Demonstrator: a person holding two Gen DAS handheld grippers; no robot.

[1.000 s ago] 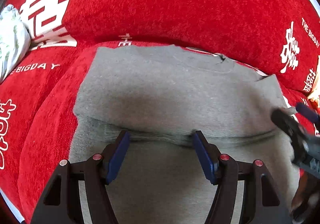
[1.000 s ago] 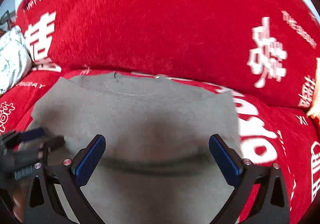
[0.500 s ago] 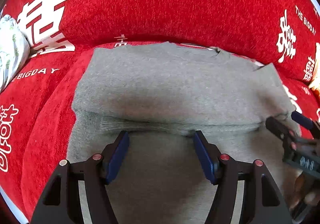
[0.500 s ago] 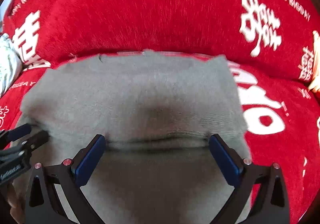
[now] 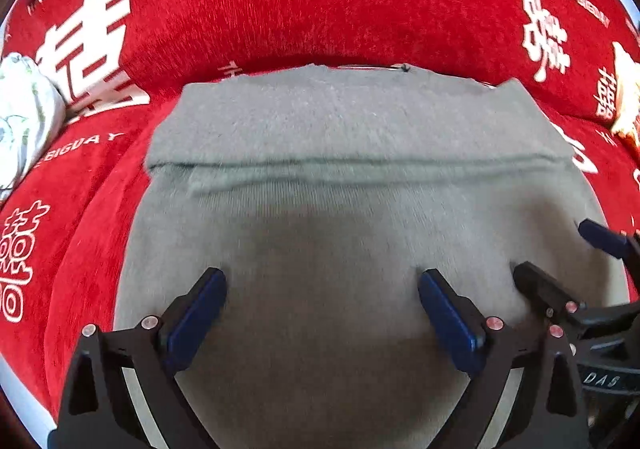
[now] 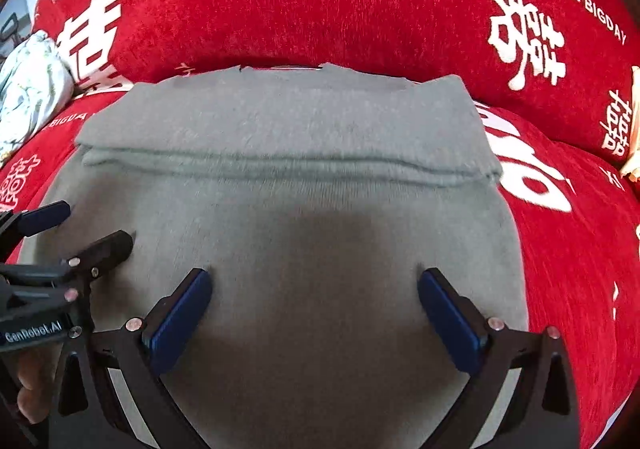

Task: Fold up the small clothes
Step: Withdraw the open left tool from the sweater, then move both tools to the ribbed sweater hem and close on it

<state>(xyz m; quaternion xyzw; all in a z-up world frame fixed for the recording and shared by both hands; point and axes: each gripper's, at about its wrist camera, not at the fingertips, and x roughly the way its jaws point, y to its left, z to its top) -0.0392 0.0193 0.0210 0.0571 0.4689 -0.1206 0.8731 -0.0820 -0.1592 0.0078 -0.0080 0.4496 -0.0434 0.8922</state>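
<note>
Nearest the lens, the left gripper (image 5: 322,305) stands wide apart with nothing between its blue pads; its jaws have just been opening, and only bare knit shows in the gap. The right gripper (image 6: 314,305) is likewise spread and grasps nothing. Both hang over the near part of the grey knitted garment (image 5: 360,233), side by side and close together: each one's dark fingers show at the edge of the other's view.

The grey knitted garment lies flat on the red plush sofa cover with white lettering (image 5: 92,249), directly ahead of and beneath both tools. Its long axis, as it now lies, runs across the view, and so does the folded edge (image 6: 288,165), a doubled ridge spanning the cloth from left to right beyond the fingertips. The far portion sits layered above that ridge, reaching to the base of the sofa back.

By my reading, the coming move turns on that crosswise line: each tool is nearer its own end of it, and neither is clearly closer to it.

Far left, a white leaf-printed cloth bundle (image 6: 28,89) rests well apart.
</note>
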